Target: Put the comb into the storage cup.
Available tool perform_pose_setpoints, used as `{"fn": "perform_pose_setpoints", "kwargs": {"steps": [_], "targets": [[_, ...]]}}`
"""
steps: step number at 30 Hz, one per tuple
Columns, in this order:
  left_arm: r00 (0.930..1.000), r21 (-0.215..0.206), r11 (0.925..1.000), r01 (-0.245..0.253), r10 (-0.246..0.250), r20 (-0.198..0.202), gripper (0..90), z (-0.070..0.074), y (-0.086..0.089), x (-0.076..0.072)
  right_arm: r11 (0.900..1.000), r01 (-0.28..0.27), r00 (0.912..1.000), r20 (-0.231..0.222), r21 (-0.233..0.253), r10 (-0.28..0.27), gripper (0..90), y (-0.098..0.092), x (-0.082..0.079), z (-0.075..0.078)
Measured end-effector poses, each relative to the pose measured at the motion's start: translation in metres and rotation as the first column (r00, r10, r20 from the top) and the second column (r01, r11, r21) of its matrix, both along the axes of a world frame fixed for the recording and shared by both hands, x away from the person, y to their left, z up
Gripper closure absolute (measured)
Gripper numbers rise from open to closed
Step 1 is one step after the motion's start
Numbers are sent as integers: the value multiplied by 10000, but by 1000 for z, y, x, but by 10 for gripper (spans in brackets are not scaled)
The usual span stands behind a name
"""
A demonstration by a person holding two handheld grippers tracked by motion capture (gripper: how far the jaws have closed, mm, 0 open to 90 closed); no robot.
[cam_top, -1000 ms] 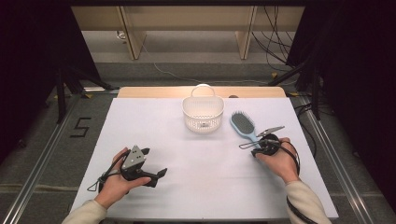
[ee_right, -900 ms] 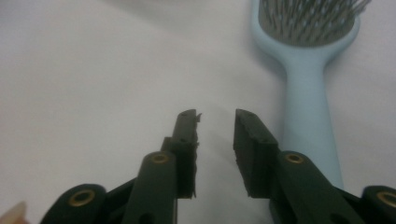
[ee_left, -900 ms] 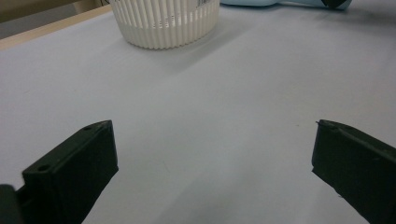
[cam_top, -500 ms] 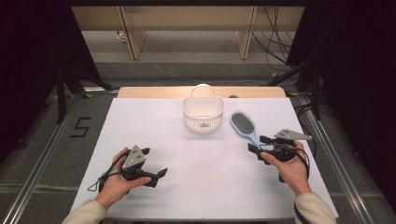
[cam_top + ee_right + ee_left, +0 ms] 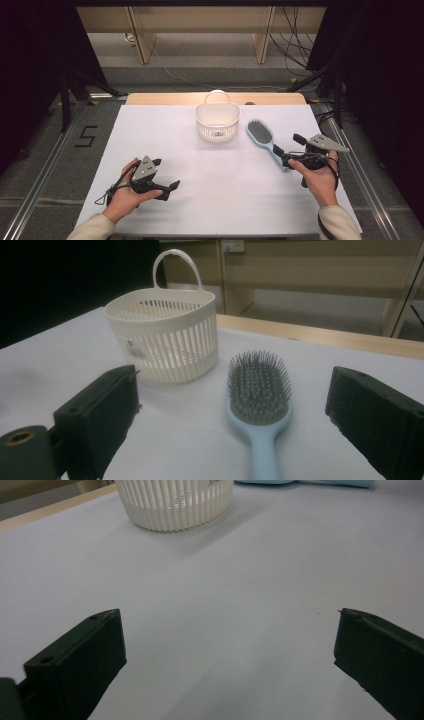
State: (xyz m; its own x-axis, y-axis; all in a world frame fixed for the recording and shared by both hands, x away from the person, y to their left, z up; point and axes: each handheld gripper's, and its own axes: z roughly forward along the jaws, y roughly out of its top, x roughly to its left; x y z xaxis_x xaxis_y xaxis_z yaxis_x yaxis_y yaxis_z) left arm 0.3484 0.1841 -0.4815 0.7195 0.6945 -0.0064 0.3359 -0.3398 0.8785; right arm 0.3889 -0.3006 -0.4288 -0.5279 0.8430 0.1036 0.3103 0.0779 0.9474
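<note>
From the high view, the right gripper [image 5: 289,150] has turned since 1 second ago: its grey plate now faces up and its jaws stand apart on either side of the light-blue hairbrush's [image 5: 265,138] handle, near the tabletop's right edge, so a grasp looks imminent. The white basket [image 5: 217,121] sits by the far edge, just left of the brush. The left gripper [image 5: 170,188] has stayed near the front-left corner. In the left gripper view, its 2 jaws are wide apart over bare tabletop [image 5: 240,595]. In the right gripper view, the jaws flank the handle without touching it.
</note>
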Motion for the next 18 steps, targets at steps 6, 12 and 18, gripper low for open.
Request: {"fn": "perform_pose_setpoints", "kwargs": {"steps": [6, 12, 18], "targets": [[10000, 1, 10000, -4, 4, -31, 0, 0, 1, 1, 9983, -229, 9979, -616, -541, 196, 113, 1, 12, 5], [10000, -25, 10000, 42, -42, -71, 0, 0, -1, 2, 9836, -416, 9819, -1892, -1752, 78, 128, 4, 36, 6], [9999, -26, 9999, 107, -107, -78, 0, -1, -2, 2, 9644, -625, 9526, -3035, -2571, -192, 138, 7, 56, 4]]}}
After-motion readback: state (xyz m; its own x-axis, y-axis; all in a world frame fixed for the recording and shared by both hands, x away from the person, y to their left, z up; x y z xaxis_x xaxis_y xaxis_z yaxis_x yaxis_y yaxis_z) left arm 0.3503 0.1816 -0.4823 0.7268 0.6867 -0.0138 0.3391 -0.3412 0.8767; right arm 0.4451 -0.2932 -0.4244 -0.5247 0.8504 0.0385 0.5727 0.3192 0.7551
